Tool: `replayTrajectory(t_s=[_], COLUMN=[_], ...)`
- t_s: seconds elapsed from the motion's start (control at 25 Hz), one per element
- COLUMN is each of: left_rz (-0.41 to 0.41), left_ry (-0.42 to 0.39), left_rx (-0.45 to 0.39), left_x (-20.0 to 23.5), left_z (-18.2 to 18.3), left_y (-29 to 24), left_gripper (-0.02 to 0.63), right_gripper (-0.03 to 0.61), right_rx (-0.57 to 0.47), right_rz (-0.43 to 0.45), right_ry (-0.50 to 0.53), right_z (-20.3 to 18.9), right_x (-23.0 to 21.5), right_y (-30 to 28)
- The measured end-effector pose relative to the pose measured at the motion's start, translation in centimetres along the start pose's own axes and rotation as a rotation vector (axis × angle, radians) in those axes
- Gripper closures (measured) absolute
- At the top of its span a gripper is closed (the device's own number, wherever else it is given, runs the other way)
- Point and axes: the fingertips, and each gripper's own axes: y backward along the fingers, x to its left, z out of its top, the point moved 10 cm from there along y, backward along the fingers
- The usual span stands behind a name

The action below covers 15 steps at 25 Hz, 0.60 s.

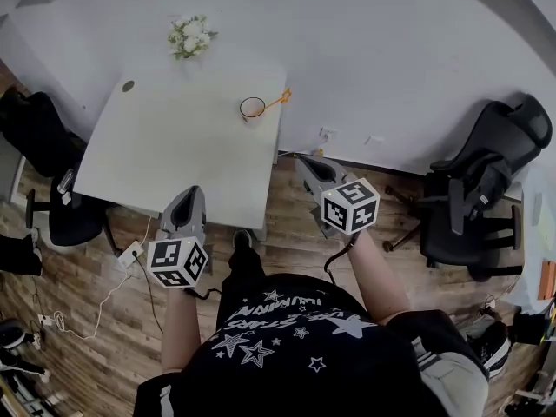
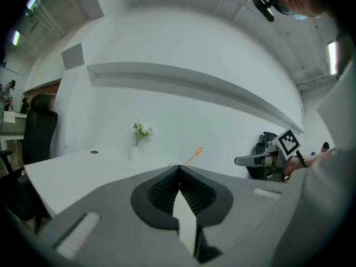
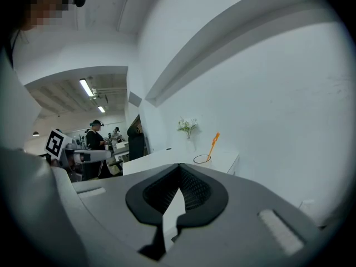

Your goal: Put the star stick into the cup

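A white cup (image 1: 252,108) with a dark rim stands near the right edge of the white table (image 1: 174,146). The orange star stick (image 1: 280,100) stands in it and leans right over the rim. Both grippers hang in front of the person's body, short of the table. My left gripper (image 1: 193,191) is over the table's near edge, its jaws together and empty. My right gripper (image 1: 306,160) is over the wooden floor to the table's right, also shut and empty. The right gripper view shows the cup (image 3: 202,159) and stick (image 3: 213,143) ahead. In the left gripper view the stick (image 2: 194,155) rises above the jaw tips.
A small vase of white flowers (image 1: 190,36) stands at the table's far edge, and a round cable hole (image 1: 128,86) is at its far left. Black office chairs stand at the right (image 1: 486,181) and left (image 1: 35,129). A white wall runs behind the table.
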Motion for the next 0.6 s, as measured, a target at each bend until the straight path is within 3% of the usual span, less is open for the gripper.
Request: replayTrajectory(t_s=[0.6], left_rz=[0.001], left_ry=[-0.009], left_rx=[0.014], left_x=[-3.7], left_z=[-1.4], left_y=[2.9], left_gripper=[0.611], right_gripper=[0.565], right_rx=[0.012], right_rz=[0.0], right_ry=[-0.034], right_z=[-3.1], right_x=[0.7], right_y=[4.7])
